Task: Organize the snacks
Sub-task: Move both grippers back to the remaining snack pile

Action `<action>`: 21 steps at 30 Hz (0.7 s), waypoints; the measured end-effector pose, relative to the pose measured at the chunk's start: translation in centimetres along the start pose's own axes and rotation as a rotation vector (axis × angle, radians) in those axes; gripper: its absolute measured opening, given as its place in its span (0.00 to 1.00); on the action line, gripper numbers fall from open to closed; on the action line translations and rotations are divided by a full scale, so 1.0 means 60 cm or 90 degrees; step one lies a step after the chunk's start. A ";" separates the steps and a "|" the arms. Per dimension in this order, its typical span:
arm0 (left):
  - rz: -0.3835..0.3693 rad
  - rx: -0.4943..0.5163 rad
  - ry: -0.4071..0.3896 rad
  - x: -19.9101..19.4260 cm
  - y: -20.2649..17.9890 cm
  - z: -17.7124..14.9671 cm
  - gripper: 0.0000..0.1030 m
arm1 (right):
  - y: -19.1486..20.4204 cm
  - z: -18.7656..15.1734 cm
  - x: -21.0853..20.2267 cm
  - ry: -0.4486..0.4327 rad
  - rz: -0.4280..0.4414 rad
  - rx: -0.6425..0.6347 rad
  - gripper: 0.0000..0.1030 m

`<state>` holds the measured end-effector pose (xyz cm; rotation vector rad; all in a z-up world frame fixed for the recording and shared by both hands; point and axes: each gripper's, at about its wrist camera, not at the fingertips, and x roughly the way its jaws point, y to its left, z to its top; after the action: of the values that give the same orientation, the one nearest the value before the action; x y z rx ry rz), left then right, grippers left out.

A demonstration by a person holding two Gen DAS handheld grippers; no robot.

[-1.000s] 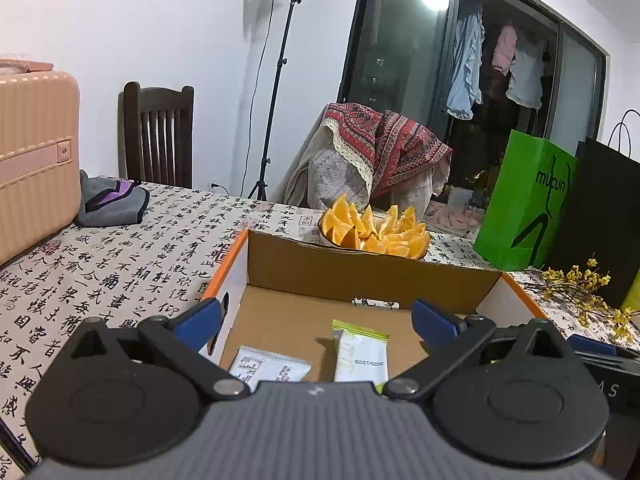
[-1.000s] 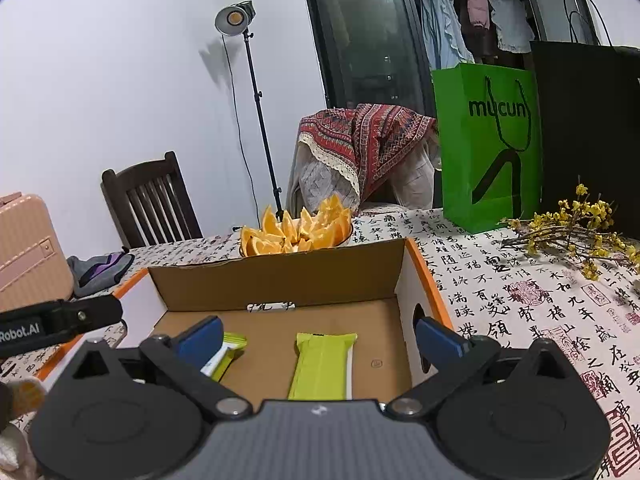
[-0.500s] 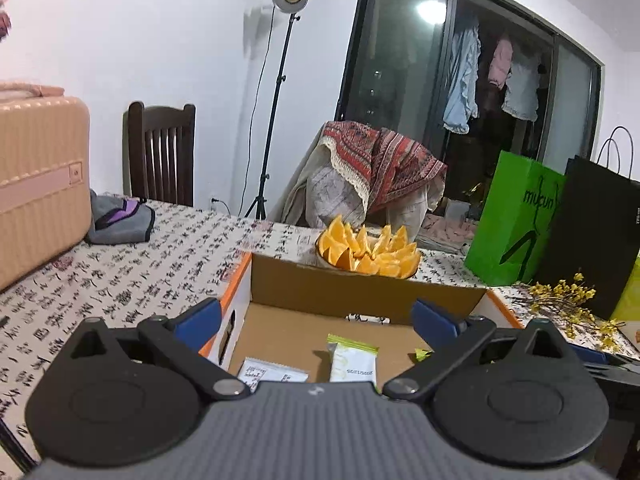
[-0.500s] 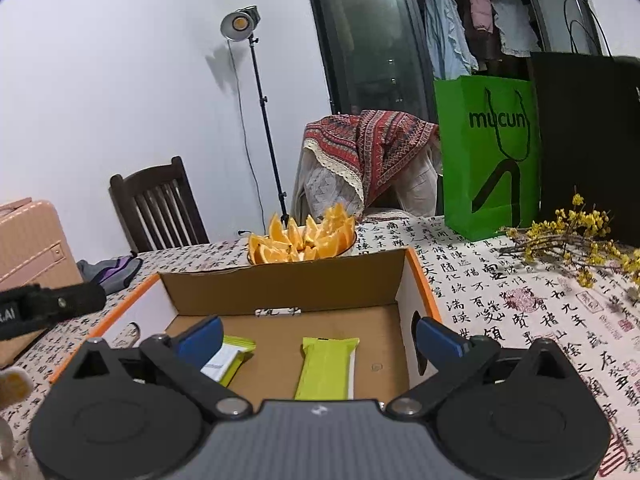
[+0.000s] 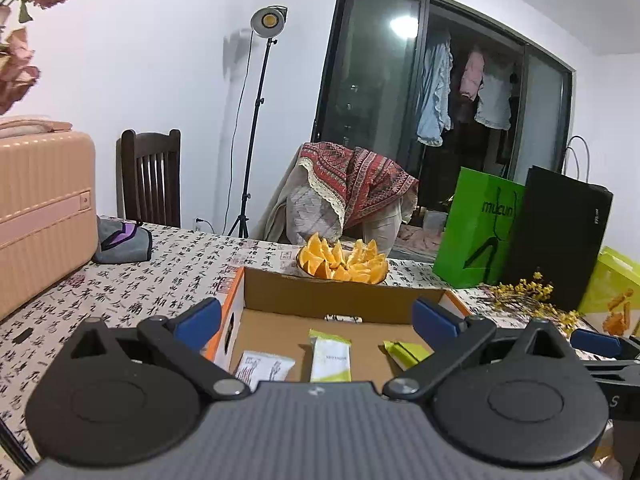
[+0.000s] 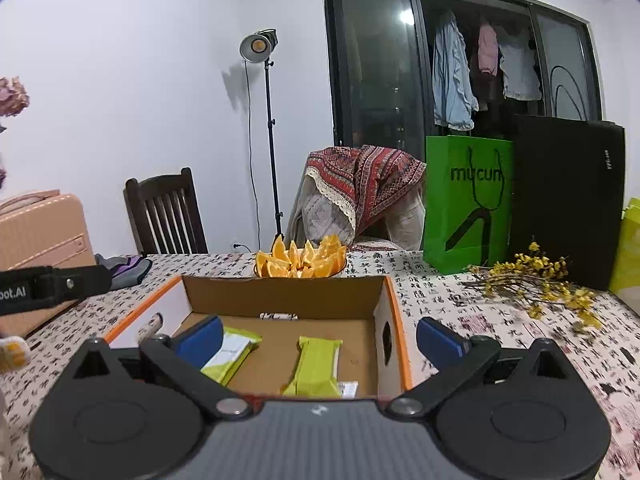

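An open cardboard box (image 5: 344, 298) (image 6: 280, 296) with orange edges sits on the patterned tablecloth. Inside lie a white snack packet (image 5: 264, 368), a white-and-green bar (image 5: 331, 358) (image 6: 232, 354) and a lime-green bar (image 5: 406, 350) (image 6: 316, 366). My left gripper (image 5: 316, 320) hovers open over the box's near side with nothing between its blue fingertips. My right gripper (image 6: 318, 338) is open too, above the box's near right part, empty. The left gripper's body (image 6: 48, 288) shows at the left edge of the right wrist view.
A bowl of orange wedges (image 5: 344, 262) (image 6: 302, 260) stands just behind the box. A pink suitcase (image 5: 40, 216) and grey pouch (image 5: 122, 242) lie left. A green bag (image 6: 466, 204), black bag (image 6: 568, 200) and yellow flower sprigs (image 6: 532, 280) are at the right.
Both grippers have risen and pulled back a little from the box, so it looks smaller and lower. Both stay open and empty. The snacks have not moved.
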<state>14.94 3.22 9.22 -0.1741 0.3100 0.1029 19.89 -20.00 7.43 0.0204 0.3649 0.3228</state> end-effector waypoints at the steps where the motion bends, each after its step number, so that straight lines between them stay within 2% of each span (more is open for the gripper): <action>1: -0.001 0.002 0.000 -0.011 0.001 -0.005 1.00 | 0.000 -0.006 -0.010 0.001 0.001 -0.001 1.00; 7: -0.005 0.007 0.010 -0.059 0.021 -0.039 1.00 | -0.007 -0.048 -0.060 0.016 0.007 -0.003 1.00; 12: 0.009 0.017 0.023 -0.088 0.043 -0.068 1.00 | -0.018 -0.082 -0.096 0.031 0.014 -0.002 1.00; 21: 0.016 -0.009 0.068 -0.121 0.100 -0.132 1.00 | -0.030 -0.144 -0.134 0.068 0.049 0.010 1.00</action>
<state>5.00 7.10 3.13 -0.1908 0.4182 0.1204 10.30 -24.59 2.03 0.0334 0.4732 0.3981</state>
